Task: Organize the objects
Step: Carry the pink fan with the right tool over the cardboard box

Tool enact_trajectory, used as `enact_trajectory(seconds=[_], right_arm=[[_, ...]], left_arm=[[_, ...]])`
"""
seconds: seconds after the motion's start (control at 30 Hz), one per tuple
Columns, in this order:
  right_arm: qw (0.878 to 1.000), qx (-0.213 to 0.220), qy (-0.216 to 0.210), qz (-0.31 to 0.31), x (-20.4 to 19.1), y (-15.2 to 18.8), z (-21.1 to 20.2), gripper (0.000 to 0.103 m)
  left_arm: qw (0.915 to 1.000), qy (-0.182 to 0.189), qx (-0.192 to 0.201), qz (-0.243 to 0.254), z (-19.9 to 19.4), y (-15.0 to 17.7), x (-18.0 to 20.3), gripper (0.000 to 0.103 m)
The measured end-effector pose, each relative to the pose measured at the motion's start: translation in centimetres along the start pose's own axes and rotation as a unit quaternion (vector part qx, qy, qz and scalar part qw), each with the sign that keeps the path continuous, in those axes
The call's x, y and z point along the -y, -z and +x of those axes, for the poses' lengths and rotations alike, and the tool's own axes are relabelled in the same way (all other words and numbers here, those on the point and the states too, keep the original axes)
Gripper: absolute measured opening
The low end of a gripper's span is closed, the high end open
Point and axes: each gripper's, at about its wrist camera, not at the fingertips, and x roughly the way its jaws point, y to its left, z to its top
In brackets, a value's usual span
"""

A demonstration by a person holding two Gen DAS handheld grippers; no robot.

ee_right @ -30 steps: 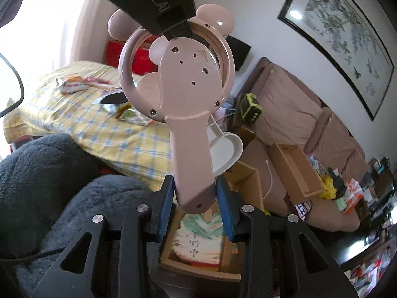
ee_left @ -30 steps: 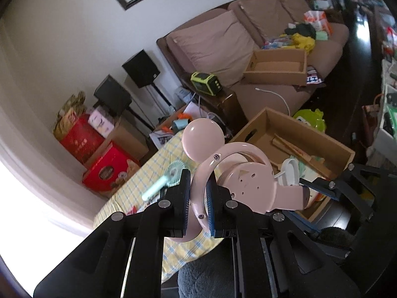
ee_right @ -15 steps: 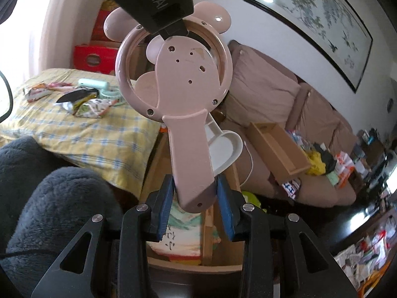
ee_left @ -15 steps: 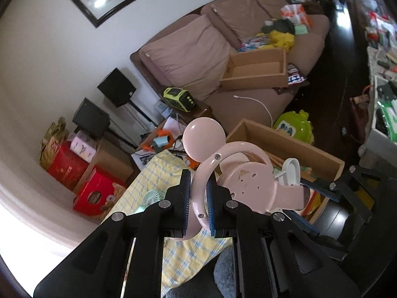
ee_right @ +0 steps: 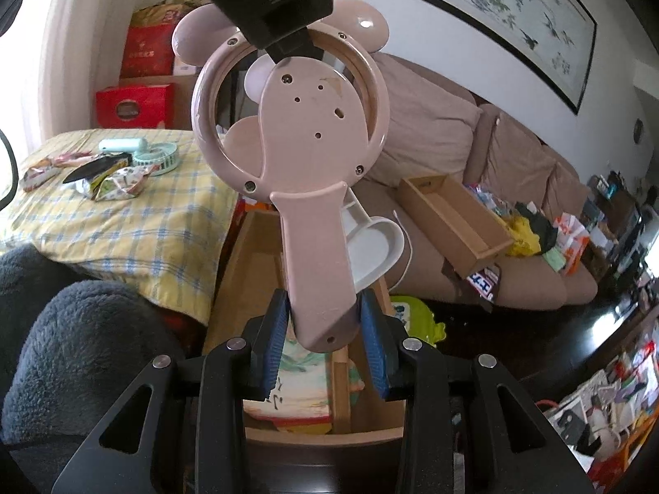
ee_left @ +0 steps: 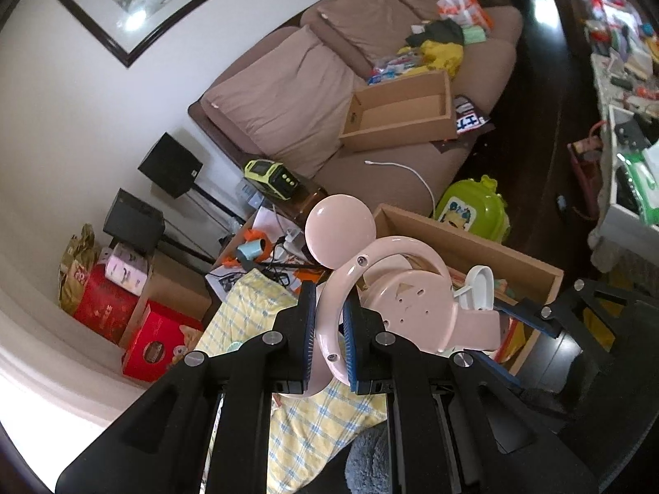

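Pink fan [ee_right: 313,156] held aloft by both grippers; left gripper [ee_left: 329,341] pinches its ring at twelve o'clock; right gripper [ee_right: 323,337] clamps its handle at six o'clock; open box [ee_right: 263,263] lies beneath.

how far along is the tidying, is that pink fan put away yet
Not yet. Done: the cardboard box below already holds a picture book and wooden pieces. In hand: the pink fan, its ring pinched by the left gripper, its handle by the right gripper, above the box. Left: a mint fan and wrappers on the checked cloth.
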Motion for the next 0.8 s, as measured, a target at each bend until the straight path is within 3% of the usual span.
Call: enact_trajectory(seconds=[0.8], right_arm=[[0.998, -0.008, -0.013, 0.06, 2.7, 1.7, 2.2, 0.035]], left_arm=[[0.9965, -0.006, -0.023, 0.08, 2.8, -2.9, 4.6, 0.011]])
